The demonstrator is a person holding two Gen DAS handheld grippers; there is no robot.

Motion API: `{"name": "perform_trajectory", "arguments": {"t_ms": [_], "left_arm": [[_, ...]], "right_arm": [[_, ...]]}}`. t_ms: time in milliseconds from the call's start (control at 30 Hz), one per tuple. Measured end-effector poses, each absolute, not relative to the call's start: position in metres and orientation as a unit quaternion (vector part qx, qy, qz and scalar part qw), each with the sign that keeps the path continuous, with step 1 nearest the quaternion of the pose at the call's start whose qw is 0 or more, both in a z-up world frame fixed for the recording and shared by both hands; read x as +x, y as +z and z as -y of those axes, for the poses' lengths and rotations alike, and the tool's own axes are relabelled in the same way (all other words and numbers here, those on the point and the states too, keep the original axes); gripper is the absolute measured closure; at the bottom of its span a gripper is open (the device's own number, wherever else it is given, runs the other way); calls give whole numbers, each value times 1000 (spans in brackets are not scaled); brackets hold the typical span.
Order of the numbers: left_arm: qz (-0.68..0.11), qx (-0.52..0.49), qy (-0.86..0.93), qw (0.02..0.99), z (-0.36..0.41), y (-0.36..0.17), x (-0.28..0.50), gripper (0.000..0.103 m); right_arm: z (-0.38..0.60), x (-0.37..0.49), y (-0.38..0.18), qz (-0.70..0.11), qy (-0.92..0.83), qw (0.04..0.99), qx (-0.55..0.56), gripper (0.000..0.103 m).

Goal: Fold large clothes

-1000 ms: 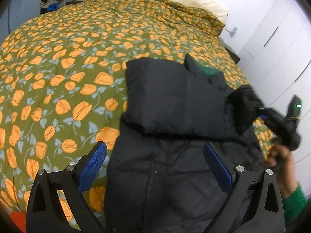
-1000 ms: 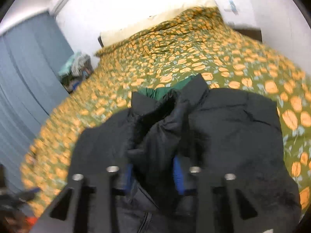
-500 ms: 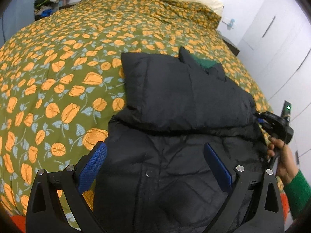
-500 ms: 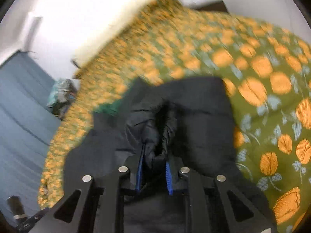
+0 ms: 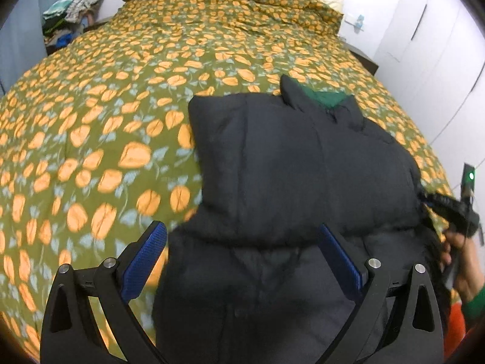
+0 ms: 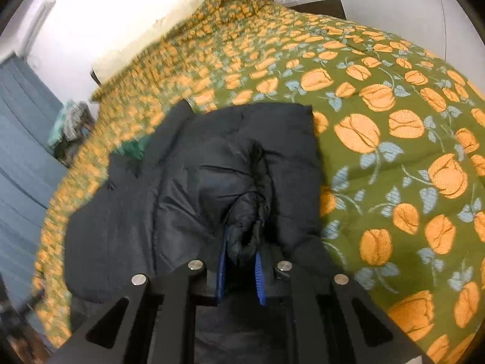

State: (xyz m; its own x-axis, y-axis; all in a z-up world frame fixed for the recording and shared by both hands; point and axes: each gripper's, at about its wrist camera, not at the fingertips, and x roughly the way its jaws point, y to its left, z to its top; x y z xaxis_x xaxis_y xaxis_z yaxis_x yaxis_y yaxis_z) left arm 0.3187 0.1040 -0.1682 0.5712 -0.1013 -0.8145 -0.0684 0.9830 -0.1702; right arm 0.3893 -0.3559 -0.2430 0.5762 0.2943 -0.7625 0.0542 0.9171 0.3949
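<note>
Right wrist view, right gripper (image 6: 241, 268) pinching black jacket (image 6: 194, 188) sleeve, lowered onto bedspread (image 6: 394, 139), left gripper (image 5: 242, 261) spread.

The jacket's (image 5: 288, 182) near end runs off the bottom edge; the clothes pile (image 6: 71, 121) beside the bed is blurred.

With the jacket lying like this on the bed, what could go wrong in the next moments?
1. The right gripper pinches only a small bunch of the black jacket; the puffy cloth may slip out when pulled.
2. The left gripper is open above the jacket and holds nothing, so one pull from the right may drag the folded part askew.
3. The jacket lies near the edge of the bed; it might slide off.
</note>
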Motion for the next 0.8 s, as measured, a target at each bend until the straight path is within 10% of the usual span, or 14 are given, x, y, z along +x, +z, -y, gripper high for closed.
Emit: {"name": "perform_trajectory", "arguments": {"t_ms": [267,400,800], "left_arm": [[-486,-24,5,874,-73,-215,404,2],[-485,7,13,874,-65,-239,410,0],[-432,-17,0,902,-65,-173,427,1]], "right_arm": [[352,395,-251,-472,69,857,194,85],[360,389,-243,-481,76,851,197,62],[280,400,-162,-380,150,913,10,38]]}}
